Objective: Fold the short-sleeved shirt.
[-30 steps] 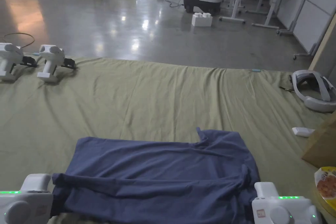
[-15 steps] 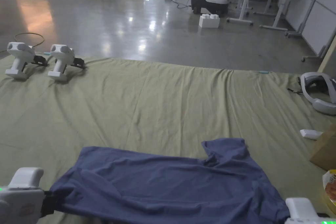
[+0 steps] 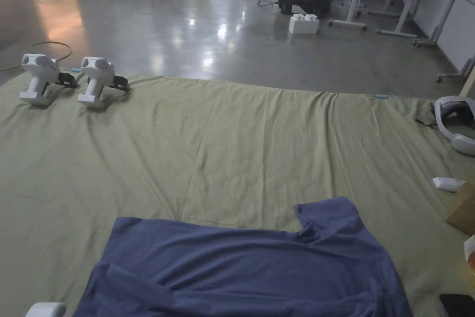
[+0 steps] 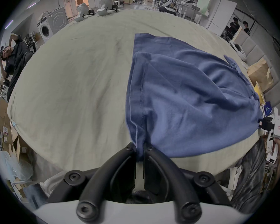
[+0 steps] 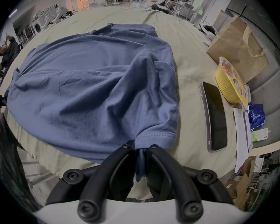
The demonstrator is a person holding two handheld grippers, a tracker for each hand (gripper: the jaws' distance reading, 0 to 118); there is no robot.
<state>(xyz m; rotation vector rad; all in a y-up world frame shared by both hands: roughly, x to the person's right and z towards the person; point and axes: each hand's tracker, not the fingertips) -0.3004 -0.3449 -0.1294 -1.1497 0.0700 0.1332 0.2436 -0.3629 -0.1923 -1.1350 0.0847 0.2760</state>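
Both grippers sat higher in the head view a second ago, their white bodies with green lights plainly in sight at the bottom corners; now only a white corner of the left gripper (image 3: 45,309) peeks in at the lower left edge. The blue short-sleeved shirt (image 3: 241,267) has also changed: the long fold that was lifted across its near edge has been drawn back toward the person, so the cloth now lies spread more flatly on the olive-green sheet (image 3: 241,146), with one sleeve sticking up at its far right. In the left gripper view, the left gripper (image 4: 140,148) has its jaws pressed together on the shirt's hemmed corner, held low at the near edge of the sheet and pointing across it. In the right gripper view, the right gripper (image 5: 140,147) likewise pinches bunched blue cloth just beside a sleeve cuff, at the same low height; it shows too at the far right of the left gripper view (image 4: 263,124), with a hand (image 4: 278,148) below it. A dark phone (image 5: 215,117) lies on the sheet near the right gripper, and two spare grippers (image 3: 69,79) stand at the sheet's far left corner.
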